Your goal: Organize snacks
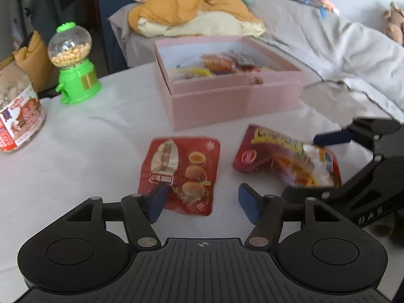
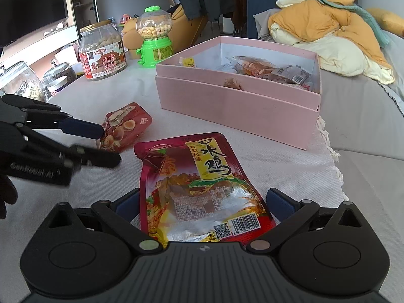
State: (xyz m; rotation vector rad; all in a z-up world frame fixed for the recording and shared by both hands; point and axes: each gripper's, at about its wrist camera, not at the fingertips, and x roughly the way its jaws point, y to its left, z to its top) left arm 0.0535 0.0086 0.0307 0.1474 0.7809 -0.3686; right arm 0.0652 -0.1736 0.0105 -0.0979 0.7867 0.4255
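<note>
Left gripper (image 1: 202, 202): jaws spread wide, gripping nothing; blue pads (image 1: 157, 200) poised low over the near edge of the quail-egg packet.

Quail-egg packet (image 1: 180, 174): red pouch, flat on the white tablecloth (image 1: 88, 156), its near end lying between the left gripper's parted pads, apparently clear of them.

Right gripper (image 2: 203, 203): jaws parted to either side of the chicken pouch. Whether the pads press on it cannot be told.

Chicken pouch (image 2: 199, 189): large red-and-yellow bag, barcode end nearest the right gripper, lying just beside the quail-egg packet on the cloth.

Pink box (image 2: 237, 101): open, no lid on it, standing behind both packets. Holds a jumble of small wrapped snacks (image 2: 265, 72).

Green candy dispenser (image 1: 75, 65): clear globe part-filled with pale round sweets, left of the box.

Peanut jar (image 2: 102, 53): clear, red label, gold lid, left of the dispenser, near the table edge.

Glass jars (image 2: 22, 80): several, at the far left edge.

Orange-and-cream bedding (image 1: 197, 12): heaped on a grey bed (image 1: 328, 43) beyond the table.
</note>
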